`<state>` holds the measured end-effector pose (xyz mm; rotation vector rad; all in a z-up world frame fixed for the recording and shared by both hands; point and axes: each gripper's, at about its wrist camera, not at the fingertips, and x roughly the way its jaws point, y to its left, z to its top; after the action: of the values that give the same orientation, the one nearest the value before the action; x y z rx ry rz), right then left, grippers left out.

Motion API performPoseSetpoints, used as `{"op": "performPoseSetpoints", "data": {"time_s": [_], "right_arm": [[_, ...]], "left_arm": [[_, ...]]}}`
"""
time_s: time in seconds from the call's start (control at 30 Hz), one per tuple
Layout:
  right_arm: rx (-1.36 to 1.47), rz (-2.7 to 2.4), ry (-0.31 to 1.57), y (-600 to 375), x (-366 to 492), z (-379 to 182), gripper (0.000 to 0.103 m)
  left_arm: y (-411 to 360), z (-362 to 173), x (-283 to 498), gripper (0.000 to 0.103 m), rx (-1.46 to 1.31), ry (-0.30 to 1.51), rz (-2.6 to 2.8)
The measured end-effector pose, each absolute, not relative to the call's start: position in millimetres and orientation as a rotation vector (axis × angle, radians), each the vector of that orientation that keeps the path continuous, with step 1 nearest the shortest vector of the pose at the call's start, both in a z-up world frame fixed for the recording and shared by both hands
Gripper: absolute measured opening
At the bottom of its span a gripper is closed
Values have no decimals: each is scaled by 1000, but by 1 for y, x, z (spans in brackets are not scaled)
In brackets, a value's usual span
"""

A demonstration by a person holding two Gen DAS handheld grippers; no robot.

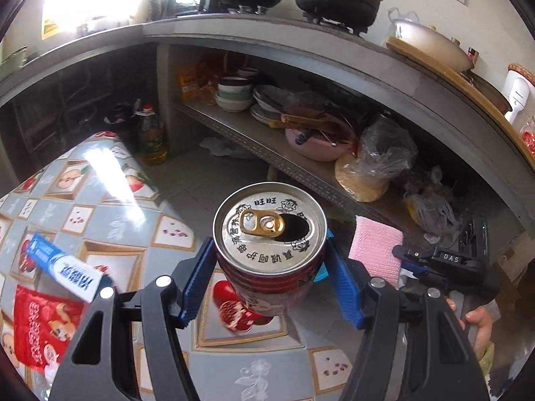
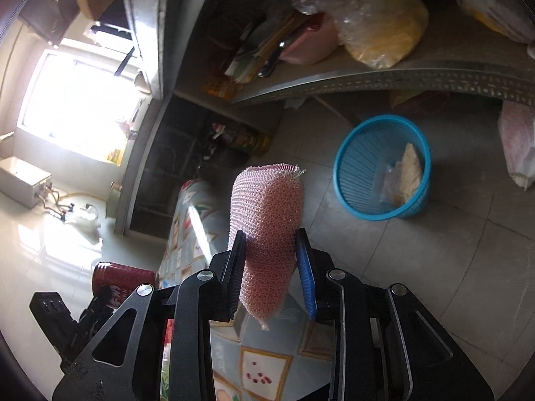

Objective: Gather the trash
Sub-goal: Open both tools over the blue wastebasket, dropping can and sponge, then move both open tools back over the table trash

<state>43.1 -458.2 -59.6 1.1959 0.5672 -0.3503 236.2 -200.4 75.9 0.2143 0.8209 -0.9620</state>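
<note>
Lower centre of the left wrist view: left gripper (image 1: pixel 271 267) has its blue pads clamped on the sides of an opened red drink can (image 1: pixel 269 234), held upright above the patterned tablecloth (image 1: pixel 110 254). Same can shows at lower left of the right wrist view (image 2: pixel 122 279).

Centre of the right wrist view: right gripper (image 2: pixel 272 267) is closed on a pink foam net sleeve (image 2: pixel 267 230), lifted clear of the table. Blue trash basket (image 2: pixel 364 163) sits on the floor at right of that frame, well apart from both grippers, with some wrappers already inside.

Progress: mid-task. Two items grasped, neither dropped in yet. Still left on the cloth, lower left of the left wrist view: toothpaste tube (image 1: pixel 67 267) and red snack packet (image 1: pixel 40 330).
</note>
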Motion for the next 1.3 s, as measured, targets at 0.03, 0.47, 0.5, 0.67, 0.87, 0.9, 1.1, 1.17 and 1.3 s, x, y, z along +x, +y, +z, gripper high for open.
{"op": "performPoseSetpoints", "data": {"time_s": [0.03,0.47,0.5,0.67,0.87,0.9,1.1,1.17,1.3], "right_arm": [[1209,-367,571,-463,43,-68,28],[1274,-511,671,-534,76,-168,28],[1275,-518,675,-538,82,-173,29],[1242,-604,698,-567,112,-211,52],[1195,-694,825,-570,116,-250,55],[1178,-701,830,-567,114,-249,55],[1092,-714,828,-548,95,-230,55],[1048,-719,823,-538,86,-216,55],[962,-706,821,-518,77,-191,55]], "left_arm": [[-215,72,238,64,228,836,-981],[-403,-43,290,64,398,1167,-1000],[-417,-55,292,64,419,1184,-992],[-460,-86,304,81,426,1135,-933],[-454,-83,310,82,393,1138,-925],[-451,-81,311,82,398,1130,-931],[-418,-50,304,82,366,1075,-957],[-402,-35,303,82,346,1057,-963],[-359,-3,297,82,315,998,-973]]}}
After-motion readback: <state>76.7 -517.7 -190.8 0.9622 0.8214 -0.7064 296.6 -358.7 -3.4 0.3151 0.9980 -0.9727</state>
